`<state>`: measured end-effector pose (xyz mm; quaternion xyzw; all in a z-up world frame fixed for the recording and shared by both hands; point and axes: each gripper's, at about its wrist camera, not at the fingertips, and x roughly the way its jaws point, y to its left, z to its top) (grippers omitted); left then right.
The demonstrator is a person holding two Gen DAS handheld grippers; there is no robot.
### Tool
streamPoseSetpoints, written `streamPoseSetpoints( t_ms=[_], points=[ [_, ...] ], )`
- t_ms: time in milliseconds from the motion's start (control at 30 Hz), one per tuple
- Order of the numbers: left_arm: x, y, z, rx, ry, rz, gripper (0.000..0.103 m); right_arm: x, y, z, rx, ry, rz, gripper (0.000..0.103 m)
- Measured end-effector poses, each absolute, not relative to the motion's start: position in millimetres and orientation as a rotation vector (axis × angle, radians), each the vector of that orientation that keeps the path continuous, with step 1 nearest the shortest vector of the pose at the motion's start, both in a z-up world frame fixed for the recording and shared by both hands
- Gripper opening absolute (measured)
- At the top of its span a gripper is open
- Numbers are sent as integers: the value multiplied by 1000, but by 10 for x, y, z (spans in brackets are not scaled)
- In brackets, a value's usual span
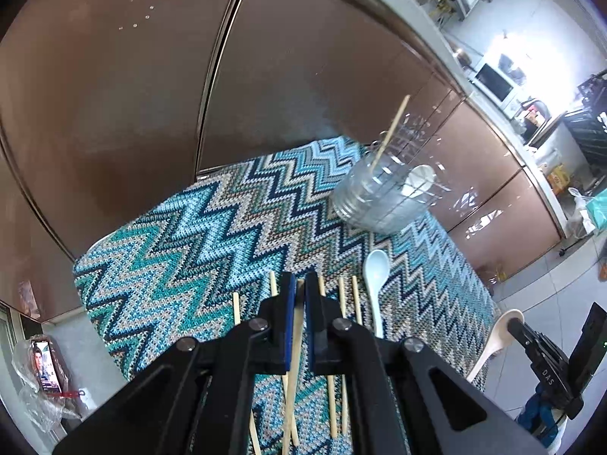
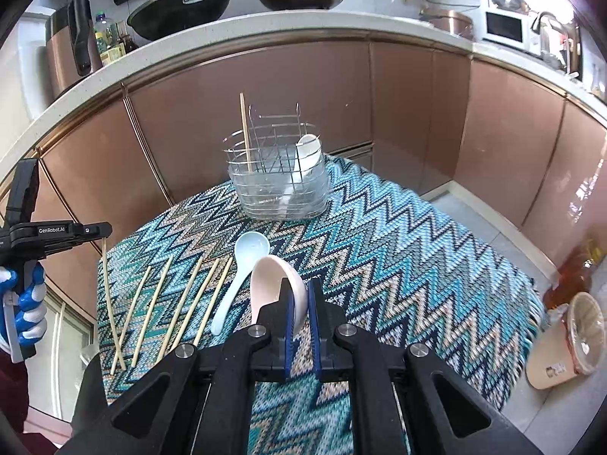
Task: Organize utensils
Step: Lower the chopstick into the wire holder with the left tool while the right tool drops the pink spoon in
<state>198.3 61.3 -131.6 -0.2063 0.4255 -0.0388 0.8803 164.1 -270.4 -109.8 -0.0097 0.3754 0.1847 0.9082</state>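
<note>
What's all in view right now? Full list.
Loose chopsticks: five, pale wood, lying on the cloth, left part.
Held chopstick: one, pale wood, in the left gripper.
Blue spoon: one, light blue, lying on the cloth.
Cream spoon: one, cream, in the right gripper.
Caddy: one, wire with clear tray, far end of the cloth.
Caddy chopstick: one, pale wood, upright in the caddy.
Caddy spoon: one, white, in the caddy.
Cloth: one, teal zigzag, covers the table.
Woks: two, dark, on the counter.
Left gripper: black, shut.
Right gripper: black, shut.
Gloved hand: blue-white, holds the left gripper.
</note>
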Motion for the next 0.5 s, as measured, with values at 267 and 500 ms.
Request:
streamPoseSetpoints(
  t_ms=[267, 500],
  points=[
    [1739, 670, -1055, -437, 817, -108, 4, 1307, -2714, -876, -14, 726, 325, 7],
    [1662, 704, -835, -457, 765, -130, 4, 1231, -2722, -746, -7, 691, 298, 7]
  ],
)
